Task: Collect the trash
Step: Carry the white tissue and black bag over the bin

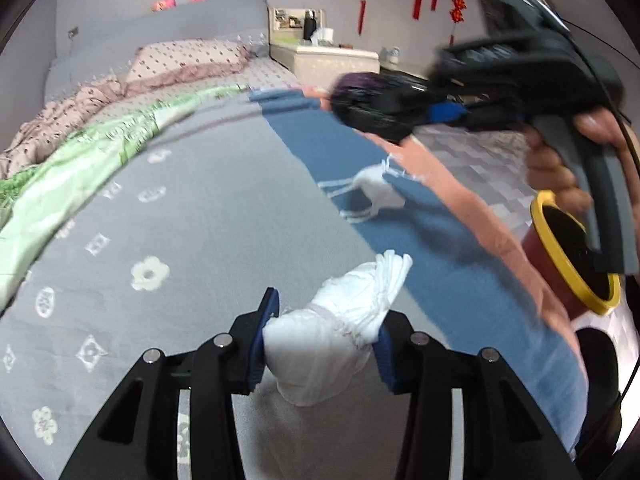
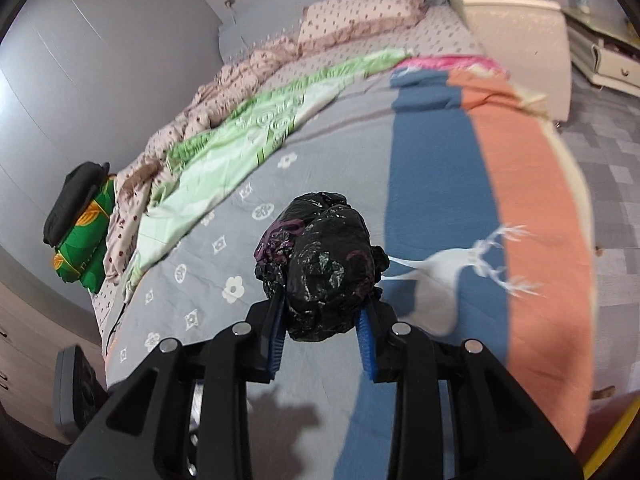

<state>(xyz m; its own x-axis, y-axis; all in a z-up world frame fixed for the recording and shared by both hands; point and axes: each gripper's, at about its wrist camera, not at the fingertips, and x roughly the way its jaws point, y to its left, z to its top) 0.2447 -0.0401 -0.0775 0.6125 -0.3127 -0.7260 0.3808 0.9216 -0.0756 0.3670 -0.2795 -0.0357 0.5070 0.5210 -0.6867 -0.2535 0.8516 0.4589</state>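
Observation:
My left gripper [image 1: 322,344] is shut on a crumpled white bundle of trash [image 1: 332,336], held just above the grey patterned bed cover [image 1: 180,208]. My right gripper [image 2: 322,340] is shut on a scrunched black plastic bag [image 2: 324,268], lifted over the same cover. In the left wrist view the right gripper [image 1: 360,108] shows blurred at the upper right, a hand on its handle, with the black bag [image 1: 356,100] at its tip. A red bin with a yellow rim [image 1: 572,256] stands beside the bed at the right edge.
The bed carries a blue and orange blanket with a white deer [image 2: 460,268], a green quilt [image 2: 248,128] and a dotted pink pillow [image 2: 360,16]. A folded green and black stack [image 2: 80,224] lies at the bed's left. A cream bedside cabinet [image 2: 520,28] stands behind, on grey tiled floor [image 2: 616,184].

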